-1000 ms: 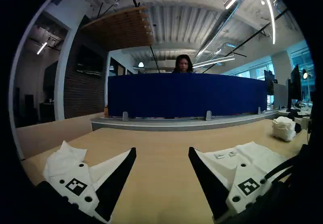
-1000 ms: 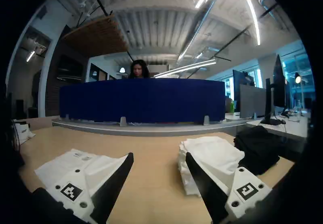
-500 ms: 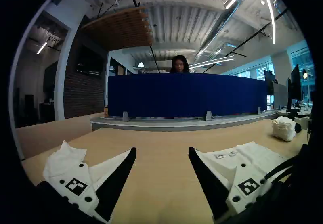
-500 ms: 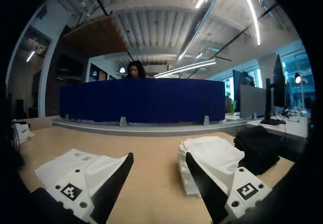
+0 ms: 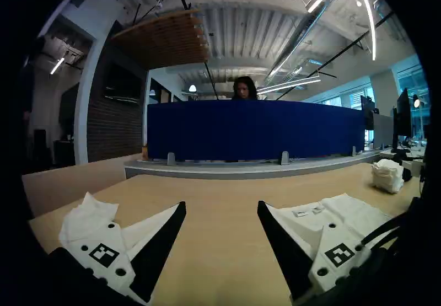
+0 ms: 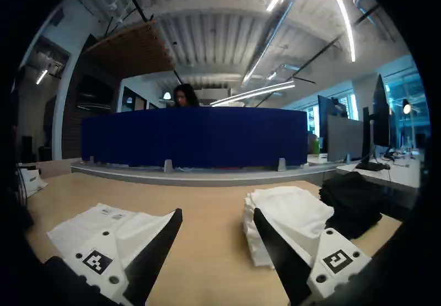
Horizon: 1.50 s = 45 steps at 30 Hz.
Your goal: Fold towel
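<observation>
Left claw (image 5: 220, 205): fingers spread wide with nothing between them. It is held low over bare wood and points along the bench (image 5: 220, 187) toward the blue partition (image 5: 248, 129).
Right claw (image 6: 216, 212): also wide and empty, low over the bench on the same heading.
Towel (image 5: 342, 211): lies flat on the bench just right of the left claw's right finger. In the right gripper view it lies just left of that claw's left finger (image 6: 102, 222), so it sits between the two claws. Each finger hides part of it, and small tags show near its far edge.
Why the claws flank it: one on either side probably suits taking an edge or corner each — a judgement from the layout.
Stack of folded towels (image 6: 286, 213): on the right claw's right, just beside a heap of black cloth (image 6: 353, 202). It is likely the finished pile, kept out of the working space.
Crumpled white cloth (image 5: 88, 213): left of the left claw, near the bench edge (whether it is another towel waiting its turn, I cannot tell).
Background: a person (image 5: 244, 88) sits behind the partition, well apart from the work.
Stage: neither claw touches the towel, so its fold looks not yet begun. A raised crease shows near the right claw's finger, but I cannot tell whether it is a first fold.
Next move calls for: turning both claws inward and down to the near edge, then pinching thin fabric off the wood without bunching it.
</observation>
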### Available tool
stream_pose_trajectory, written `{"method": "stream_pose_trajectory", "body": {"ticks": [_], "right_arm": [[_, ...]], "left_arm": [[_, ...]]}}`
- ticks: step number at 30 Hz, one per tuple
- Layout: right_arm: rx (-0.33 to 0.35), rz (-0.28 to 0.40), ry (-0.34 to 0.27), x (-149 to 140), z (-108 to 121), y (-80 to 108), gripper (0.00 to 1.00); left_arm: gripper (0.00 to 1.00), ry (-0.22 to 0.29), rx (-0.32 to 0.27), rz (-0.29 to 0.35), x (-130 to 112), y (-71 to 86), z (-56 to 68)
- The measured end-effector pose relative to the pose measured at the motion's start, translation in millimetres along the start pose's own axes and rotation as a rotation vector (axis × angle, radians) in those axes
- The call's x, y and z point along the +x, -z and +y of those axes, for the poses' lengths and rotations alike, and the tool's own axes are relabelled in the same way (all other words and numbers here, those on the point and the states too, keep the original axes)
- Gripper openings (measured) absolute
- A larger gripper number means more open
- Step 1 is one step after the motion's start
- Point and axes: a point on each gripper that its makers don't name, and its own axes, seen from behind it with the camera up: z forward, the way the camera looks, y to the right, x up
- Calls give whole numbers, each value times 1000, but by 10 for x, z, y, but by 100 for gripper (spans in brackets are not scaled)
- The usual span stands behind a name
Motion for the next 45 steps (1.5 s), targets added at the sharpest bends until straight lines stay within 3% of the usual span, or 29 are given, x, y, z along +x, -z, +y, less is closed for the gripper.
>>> {"method": "stream_pose_trajectory", "body": {"ticks": [45], "right_arm": [[3,0,0,-2,-13,-4,100]], "left_arm": [[96,-1,-18,-1,4,-10,27]]}}
